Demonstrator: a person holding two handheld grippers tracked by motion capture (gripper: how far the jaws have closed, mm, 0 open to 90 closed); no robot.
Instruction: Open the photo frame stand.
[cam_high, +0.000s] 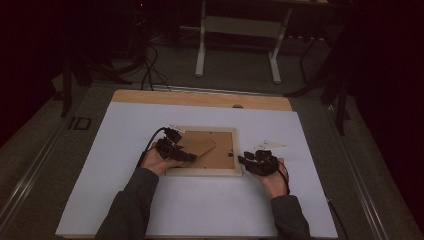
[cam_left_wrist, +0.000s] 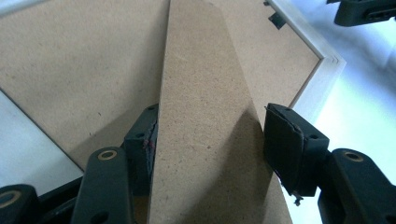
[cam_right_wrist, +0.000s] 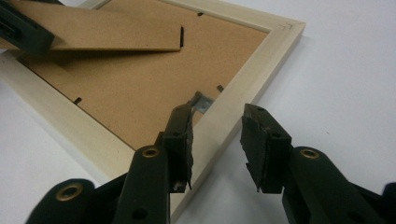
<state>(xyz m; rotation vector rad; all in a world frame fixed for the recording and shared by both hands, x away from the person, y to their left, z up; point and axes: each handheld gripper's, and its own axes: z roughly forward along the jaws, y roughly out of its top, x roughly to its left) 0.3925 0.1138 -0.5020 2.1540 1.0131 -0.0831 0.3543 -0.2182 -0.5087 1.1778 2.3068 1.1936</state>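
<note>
A picture frame (cam_high: 204, 171) is lying face down near the middle of the white surface (cam_high: 125, 200), its brown backing board (cam_right_wrist: 135, 93) facing up inside the pale wooden rim. A brown fibreboard stand (cam_left_wrist: 205, 130) is angling up off that backing. The left gripper (cam_high: 175, 152) is reaching in over the frame's left side, and its fingers (cam_left_wrist: 287, 144) are sitting open on either side of the stand, one pad just beside the stand's edge and the other standing off it. The right gripper (cam_high: 257, 162) is hovering at the frame's right rim with its fingers (cam_right_wrist: 264, 142) spread open, straddling the wooden rim near a small metal clip (cam_right_wrist: 201, 103) without pressing on it.
</note>
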